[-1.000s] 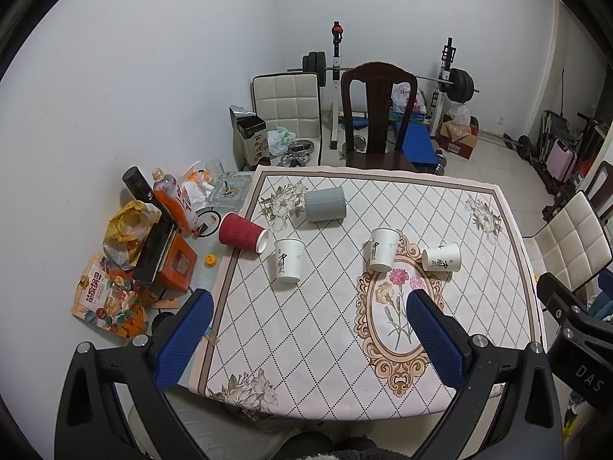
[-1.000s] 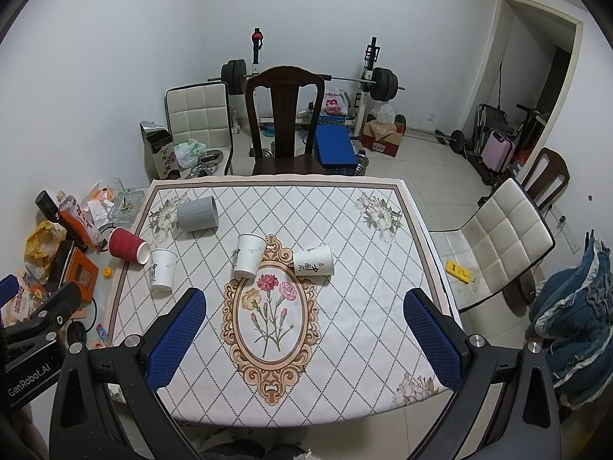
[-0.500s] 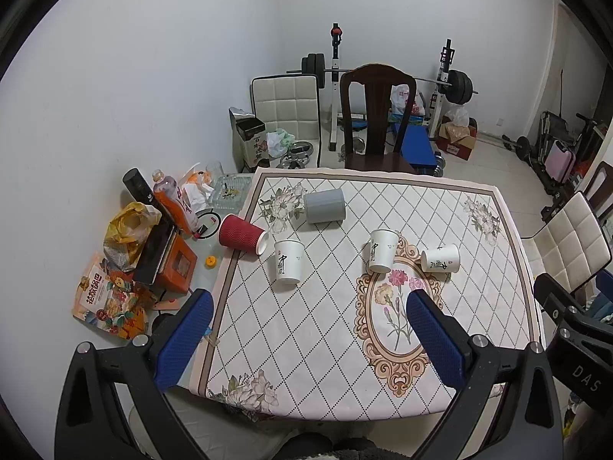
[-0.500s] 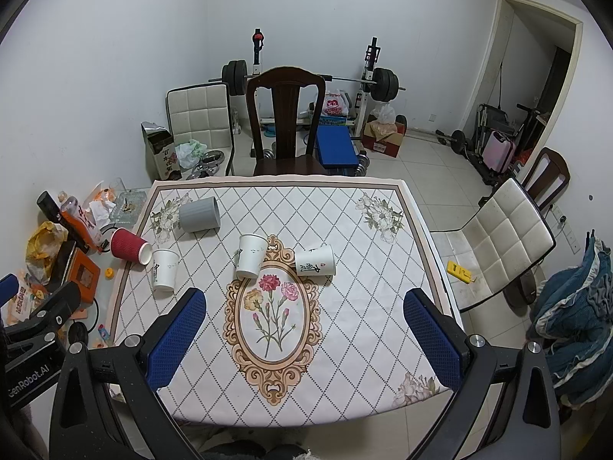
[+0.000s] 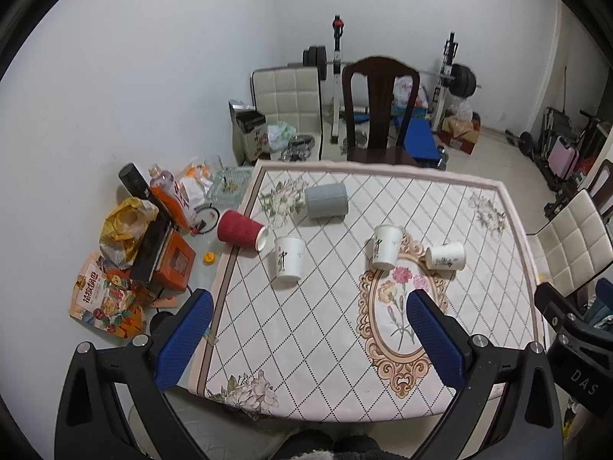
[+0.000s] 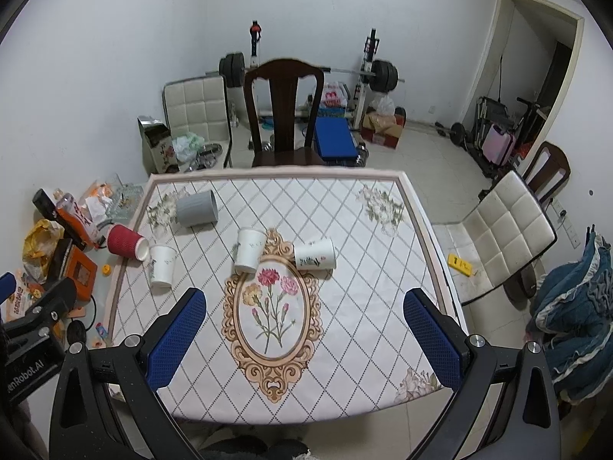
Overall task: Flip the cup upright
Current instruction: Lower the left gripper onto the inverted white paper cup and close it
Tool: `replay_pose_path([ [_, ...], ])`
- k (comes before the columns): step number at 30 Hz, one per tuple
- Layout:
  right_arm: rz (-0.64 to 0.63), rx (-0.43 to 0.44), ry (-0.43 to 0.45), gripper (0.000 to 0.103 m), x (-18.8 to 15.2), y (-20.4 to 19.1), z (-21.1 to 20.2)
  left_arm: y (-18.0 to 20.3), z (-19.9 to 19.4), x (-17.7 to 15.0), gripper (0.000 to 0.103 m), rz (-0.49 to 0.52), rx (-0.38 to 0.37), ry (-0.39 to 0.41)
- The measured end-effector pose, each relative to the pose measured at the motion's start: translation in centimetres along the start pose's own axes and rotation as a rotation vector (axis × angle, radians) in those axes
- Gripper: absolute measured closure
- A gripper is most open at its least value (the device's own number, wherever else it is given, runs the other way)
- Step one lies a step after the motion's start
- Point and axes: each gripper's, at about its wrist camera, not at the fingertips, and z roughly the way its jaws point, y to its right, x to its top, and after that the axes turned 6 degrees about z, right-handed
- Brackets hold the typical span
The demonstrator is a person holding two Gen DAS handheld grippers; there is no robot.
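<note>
Five cups on the table, none held.
White paper cup (image 6: 315, 254) on its side at the table (image 6: 383, 306) centre, just right of an inverted white cup (image 6: 248, 250); another inverted white cup (image 6: 162, 266), a tipped red cup (image 6: 126, 242) and a tipped grey cup (image 6: 197, 208) lie left. Left gripper (image 5: 306, 341) and right gripper (image 6: 304, 339) both spread wide, empty, above the near edge.

"DAS" on black gripper body (image 5: 582, 377), lower right; "enRobot.AI" on black gripper body (image 6: 27, 372), lower left. Snack bag text unreadable.
</note>
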Motion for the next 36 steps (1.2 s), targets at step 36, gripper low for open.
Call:
replay_pose_path([
  [36, 0.166, -0.164, -0.547, 0.032, -3.6, 7.6, 40.6, 14.3, 39.6, 6.4, 0.011, 0.259, -0.196, -0.46],
])
